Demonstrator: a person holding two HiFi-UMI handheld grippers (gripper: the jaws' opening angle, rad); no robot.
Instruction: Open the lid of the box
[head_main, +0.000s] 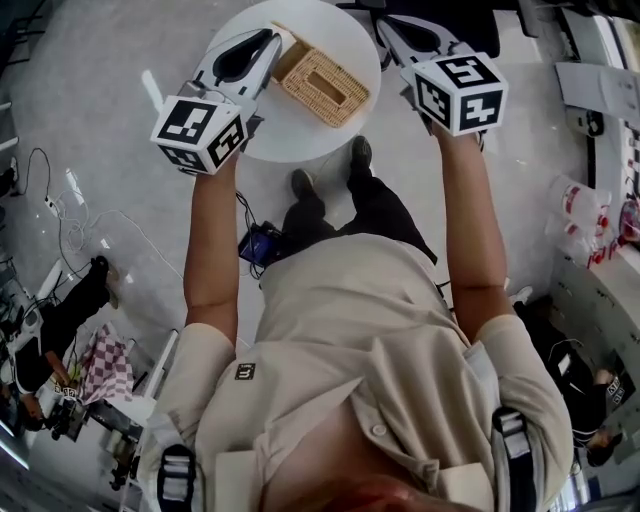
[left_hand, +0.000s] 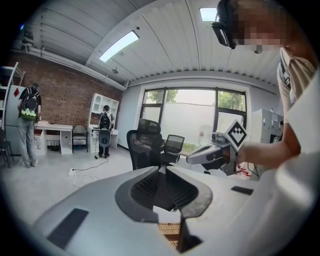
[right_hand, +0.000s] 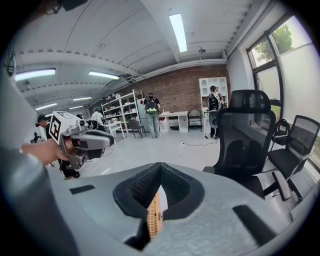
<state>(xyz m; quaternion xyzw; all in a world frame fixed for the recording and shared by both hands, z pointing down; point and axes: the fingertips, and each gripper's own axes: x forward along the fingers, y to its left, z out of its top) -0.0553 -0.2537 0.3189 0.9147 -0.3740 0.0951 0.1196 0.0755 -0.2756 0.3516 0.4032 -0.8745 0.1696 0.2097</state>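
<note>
1 woven box (head_main: 322, 86), lid on, contents hidden | 1 round white table (head_main: 300, 140) beneath | 2 tongs: left gripper (head_main: 277, 39), right gripper (head_main: 385, 24), both pinched closed, empty

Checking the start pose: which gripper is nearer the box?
The left gripper: its tip shows right beside the box, over the table. The right gripper is farther off, at the table's edge.
</note>
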